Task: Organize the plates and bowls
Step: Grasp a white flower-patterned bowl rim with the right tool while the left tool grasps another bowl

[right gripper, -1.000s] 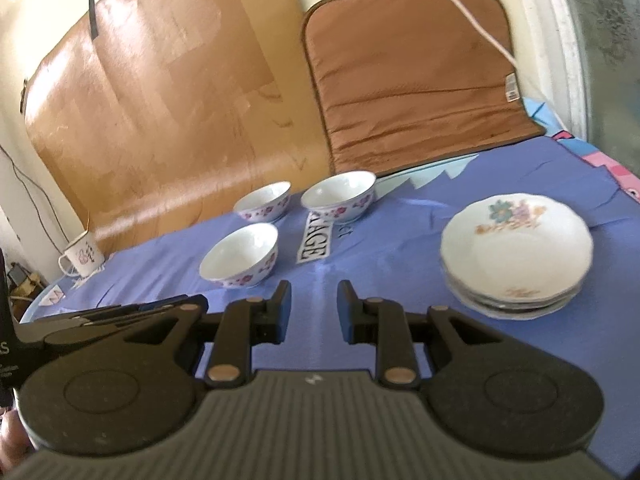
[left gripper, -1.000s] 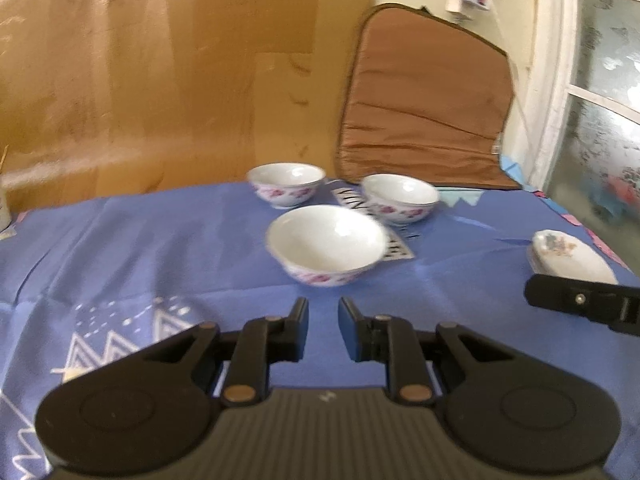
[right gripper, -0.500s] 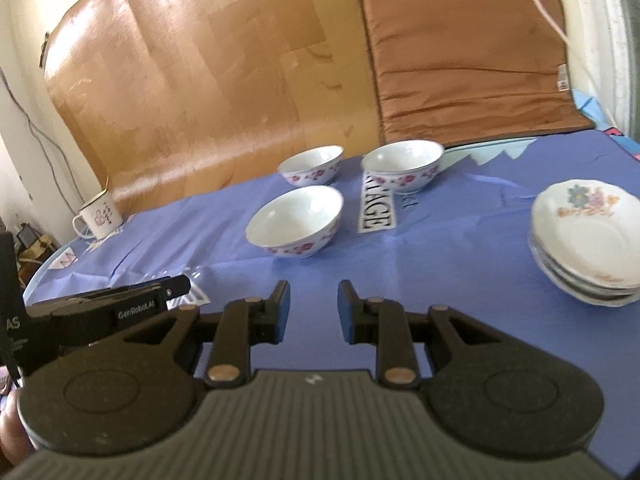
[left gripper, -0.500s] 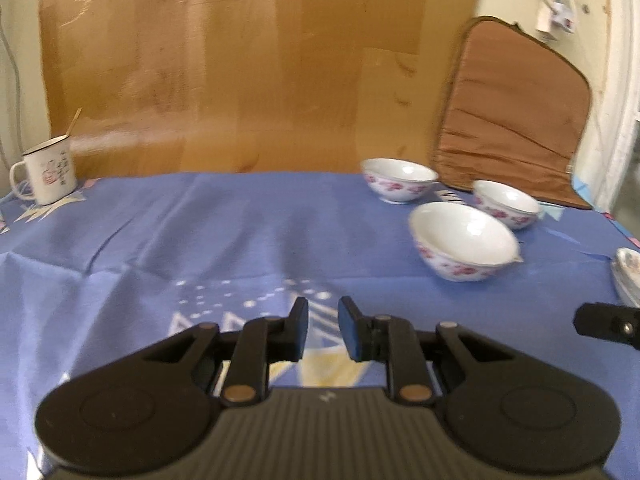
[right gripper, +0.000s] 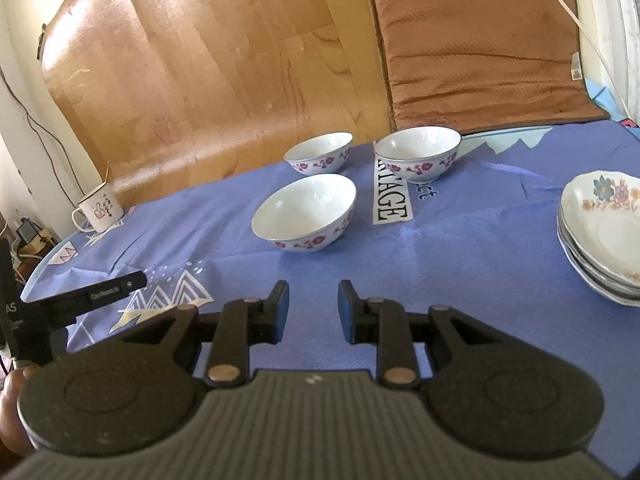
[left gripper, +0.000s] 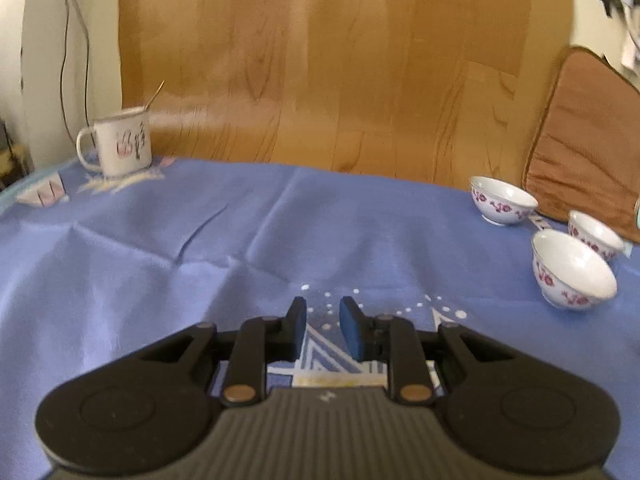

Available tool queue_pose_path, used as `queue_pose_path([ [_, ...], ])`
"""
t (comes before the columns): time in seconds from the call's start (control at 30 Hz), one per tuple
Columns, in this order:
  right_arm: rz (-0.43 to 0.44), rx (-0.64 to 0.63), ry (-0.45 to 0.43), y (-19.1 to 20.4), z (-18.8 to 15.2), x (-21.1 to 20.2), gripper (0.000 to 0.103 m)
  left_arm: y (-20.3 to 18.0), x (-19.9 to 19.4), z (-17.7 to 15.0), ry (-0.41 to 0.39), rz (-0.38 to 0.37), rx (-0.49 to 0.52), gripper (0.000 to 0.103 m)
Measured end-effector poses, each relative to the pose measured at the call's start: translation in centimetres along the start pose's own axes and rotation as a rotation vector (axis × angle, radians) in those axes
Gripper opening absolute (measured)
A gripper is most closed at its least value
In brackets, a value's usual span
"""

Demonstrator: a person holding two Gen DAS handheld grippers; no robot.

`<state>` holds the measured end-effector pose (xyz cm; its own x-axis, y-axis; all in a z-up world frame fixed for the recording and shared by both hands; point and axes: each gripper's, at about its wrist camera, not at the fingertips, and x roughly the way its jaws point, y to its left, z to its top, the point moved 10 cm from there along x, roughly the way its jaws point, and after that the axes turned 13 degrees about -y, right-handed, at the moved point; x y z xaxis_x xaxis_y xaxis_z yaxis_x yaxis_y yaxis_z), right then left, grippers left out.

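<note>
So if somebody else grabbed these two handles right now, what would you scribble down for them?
Left gripper: open, empty, above bare blue tablecloth.
Right gripper: open, empty, facing the bowls.
Three floral bowls sit apart: nearest bowl, back left bowl, back right bowl.
Plates are already stacked at the right.
A mug stands far left.
Done: plate stack. Left: probably nesting the three bowls.

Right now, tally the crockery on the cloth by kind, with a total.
Bowls: 3 (nearest bowl, back left bowl, back right bowl)
Plate stack: 1; plate count unclear
Mug: 1
Total: 5
</note>
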<state>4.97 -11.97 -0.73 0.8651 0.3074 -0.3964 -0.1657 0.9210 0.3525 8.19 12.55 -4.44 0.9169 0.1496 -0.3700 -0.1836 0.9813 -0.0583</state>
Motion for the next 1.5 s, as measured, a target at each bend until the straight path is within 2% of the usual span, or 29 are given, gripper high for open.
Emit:
queue_pose_path([
  [0.27, -0.015, 0.036, -0.034, -1.3, 2.1, 0.9, 0.030, -0.6, -0.2, -0.1, -0.015, -0.010, 0.033, 0.020],
  [0.43, -0.021, 0.036, -0.037, -1.6, 3.5, 2.7, 0.030, -0.4, -0.2, 0.0, -0.019, -0.022, 0.008, 0.020],
  [0.77, -0.035, 0.170, 0.065, -3.1, 4.2, 7.4, 0.032, -0.3, -0.3, 0.3, -0.014, -0.082, -0.063, 0.021],
  [0.8, -0.038, 0.178, 0.076, -3.2, 4.0, 7.7, 0.032, -0.6, -0.3, 0.3, -0.004, -0.095, -0.072, 0.024],
  [0.9, -0.040, 0.203, 0.098, -3.4, 3.4, 8.1, 0.032, -3.0, 0.3, 0.5, 0.062, -0.223, -0.143, 0.026],
  [1.03, -0.035, 0.225, 0.110, -3.2, 2.6, 8.1, 0.032, -7.3, 1.4, 1.6, 0.087, -0.289, -0.105, 0.026],
  [1.17, -0.035, 0.234, 0.113, -3.3, 2.3, 8.2, 0.032, -10.5, 3.5, 1.7, 0.133, -0.334, -0.129, 0.039],
  [1.23, -0.035, 0.241, 0.122, -3.5, 2.2, 8.3, 0.026, -11.9, 4.5, 1.5, 0.155, -0.355, -0.147, 0.040],
  [1.27, -0.033, 0.245, 0.128, -3.5, 2.1, 8.3, 0.019, -12.4, 4.9, 1.4, 0.161, -0.361, -0.148, 0.039],
  [1.33, -0.037, 0.249, 0.130, -3.7, 1.9, 8.2, 0.017, -13.2, 5.5, 1.1, 0.161, -0.347, -0.126, 0.029],
  [1.37, -0.035, 0.245, 0.131, -3.6, 1.9, 8.2, 0.016, -13.3, 5.8, 0.8, 0.177, -0.336, -0.110, 0.017],
  [1.4, -0.029, 0.238, 0.126, -3.4, 2.0, 8.0, 0.013, -13.3, 6.0, 0.4, 0.205, -0.336, -0.109, 0.010],
  [1.5, -0.018, 0.217, 0.119, -2.8, 2.0, 7.8, 0.011, -12.2, 5.6, -0.3, 0.234, -0.327, -0.158, 0.011],
])
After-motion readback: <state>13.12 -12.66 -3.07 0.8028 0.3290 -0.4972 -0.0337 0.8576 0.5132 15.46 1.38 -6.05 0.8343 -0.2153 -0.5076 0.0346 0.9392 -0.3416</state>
